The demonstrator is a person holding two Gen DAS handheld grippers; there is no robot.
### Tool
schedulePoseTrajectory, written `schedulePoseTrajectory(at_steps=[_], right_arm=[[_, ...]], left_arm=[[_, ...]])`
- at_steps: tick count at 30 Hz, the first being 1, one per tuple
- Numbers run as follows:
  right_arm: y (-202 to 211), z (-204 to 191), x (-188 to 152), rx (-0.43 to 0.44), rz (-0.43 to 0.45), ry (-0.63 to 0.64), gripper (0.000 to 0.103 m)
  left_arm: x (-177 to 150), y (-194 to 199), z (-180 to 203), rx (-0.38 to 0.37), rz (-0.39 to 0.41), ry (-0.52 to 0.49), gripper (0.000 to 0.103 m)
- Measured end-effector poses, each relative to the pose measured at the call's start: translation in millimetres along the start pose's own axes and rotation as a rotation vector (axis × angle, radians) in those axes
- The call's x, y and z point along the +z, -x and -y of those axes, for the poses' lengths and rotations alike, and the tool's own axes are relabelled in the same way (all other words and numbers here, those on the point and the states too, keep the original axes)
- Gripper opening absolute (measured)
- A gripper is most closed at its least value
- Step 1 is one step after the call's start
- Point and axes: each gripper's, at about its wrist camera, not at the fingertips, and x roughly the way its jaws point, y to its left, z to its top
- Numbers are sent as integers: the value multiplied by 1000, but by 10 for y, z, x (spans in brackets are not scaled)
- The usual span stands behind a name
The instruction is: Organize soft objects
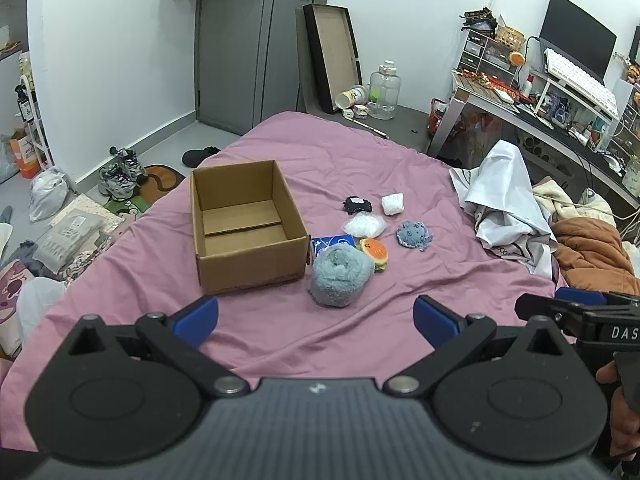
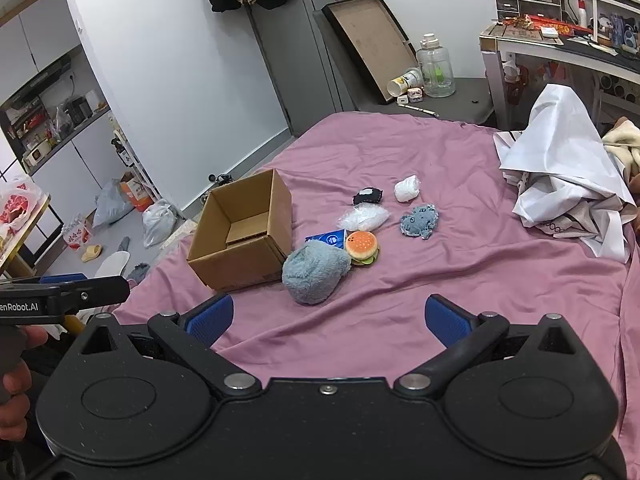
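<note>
An open empty cardboard box point(image 1: 244, 224) point(image 2: 244, 232) sits on the pink bed sheet point(image 1: 360, 160). To its right lie a fluffy blue-grey towel roll point(image 1: 340, 278) point(image 2: 314, 270), a burger plush point(image 1: 374, 254) point(image 2: 362, 247), a blue packet point(image 1: 332, 243) point(image 2: 328, 237), a clear bag of white stuff point(image 1: 364, 225) point(image 2: 363, 217), a black plush point(image 1: 357, 205) point(image 2: 368, 197), a white bundle point(image 1: 392, 204) point(image 2: 407, 189) and a blue octopus plush point(image 1: 414, 235) point(image 2: 419, 221). My left gripper point(image 1: 316, 320) is open and empty, short of the towel roll. My right gripper point(image 2: 328, 318) is open and empty, likewise short of it.
A heap of white cloth point(image 1: 508, 204) point(image 2: 568, 168) and brown bedding point(image 1: 588, 244) lies at the bed's right. A cluttered desk point(image 1: 560, 112) stands beyond. Shoes point(image 1: 120, 176), bags and packages point(image 1: 72, 228) lie on the floor left of the bed.
</note>
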Motion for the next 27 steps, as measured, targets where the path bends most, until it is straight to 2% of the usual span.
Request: schedulePoseTrajectory(at_steps=[27], right_arm=[[-12, -40, -28, -12, 0, 2, 103]], left_arm=[[-2, 56, -53, -10, 12, 15, 103]])
